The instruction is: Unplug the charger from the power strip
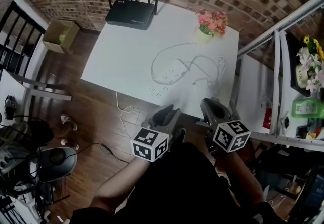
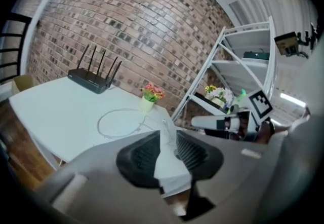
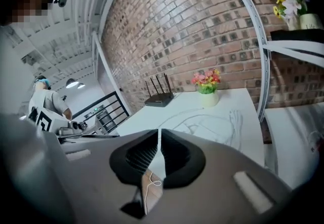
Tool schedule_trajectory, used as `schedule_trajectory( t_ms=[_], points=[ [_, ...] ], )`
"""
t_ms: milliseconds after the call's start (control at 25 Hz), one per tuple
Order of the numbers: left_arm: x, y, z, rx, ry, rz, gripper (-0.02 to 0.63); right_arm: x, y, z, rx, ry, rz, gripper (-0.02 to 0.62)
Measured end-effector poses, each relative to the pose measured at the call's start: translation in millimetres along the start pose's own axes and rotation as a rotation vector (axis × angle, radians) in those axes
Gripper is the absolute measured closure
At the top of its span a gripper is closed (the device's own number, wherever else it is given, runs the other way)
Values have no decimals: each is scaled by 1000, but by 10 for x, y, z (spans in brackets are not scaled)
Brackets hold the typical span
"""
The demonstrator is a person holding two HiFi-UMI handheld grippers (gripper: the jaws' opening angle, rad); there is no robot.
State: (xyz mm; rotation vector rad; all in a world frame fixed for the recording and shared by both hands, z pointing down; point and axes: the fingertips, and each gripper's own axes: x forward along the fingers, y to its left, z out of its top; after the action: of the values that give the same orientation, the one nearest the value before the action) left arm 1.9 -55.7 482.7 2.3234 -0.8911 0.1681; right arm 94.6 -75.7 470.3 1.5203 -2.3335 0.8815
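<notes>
A white power strip (image 1: 171,72) lies on the white table (image 1: 121,61), right of its middle, with thin white cables (image 1: 205,73) looped around it. I cannot pick out the charger from the strip at this distance. Both grippers hang off the table, in front of its near edge. My left gripper (image 1: 167,114) (image 2: 167,139) is open with nothing between its jaws. To its right, my right gripper (image 1: 212,108) (image 3: 159,139) is shut and holds nothing. The cable loop (image 2: 119,121) (image 3: 212,124) shows ahead of both in the gripper views.
A black router (image 1: 130,13) with antennas stands at the table's far edge, and a small pot of pink flowers (image 1: 211,24) at the far right corner. A white metal shelf (image 1: 283,66) stands right of the table. A cardboard box (image 1: 61,35) sits on the wood floor at left.
</notes>
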Motion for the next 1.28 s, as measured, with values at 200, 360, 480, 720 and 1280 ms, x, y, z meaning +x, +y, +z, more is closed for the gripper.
schedule_trajectory(
  t_ms=[200,360,480,720,1280],
  points=[
    [-218,-412,184,105,-64,8,503,-283,244,179,-86,-70,62,571],
    [-343,-700,258,124,-115,40,503,-515,331,192,-137,-111,117,571],
    [-345,-895,219,125,-136,77,503,-679,313,168,-185,-129,155,571],
    [-314,-1226,20,192,-142,148,503,-1002,285,150,-263,-171,206,571],
    [-414,-1569,-73,249,-221,215,502,-1357,272,99,-358,-217,230,571]
  ],
)
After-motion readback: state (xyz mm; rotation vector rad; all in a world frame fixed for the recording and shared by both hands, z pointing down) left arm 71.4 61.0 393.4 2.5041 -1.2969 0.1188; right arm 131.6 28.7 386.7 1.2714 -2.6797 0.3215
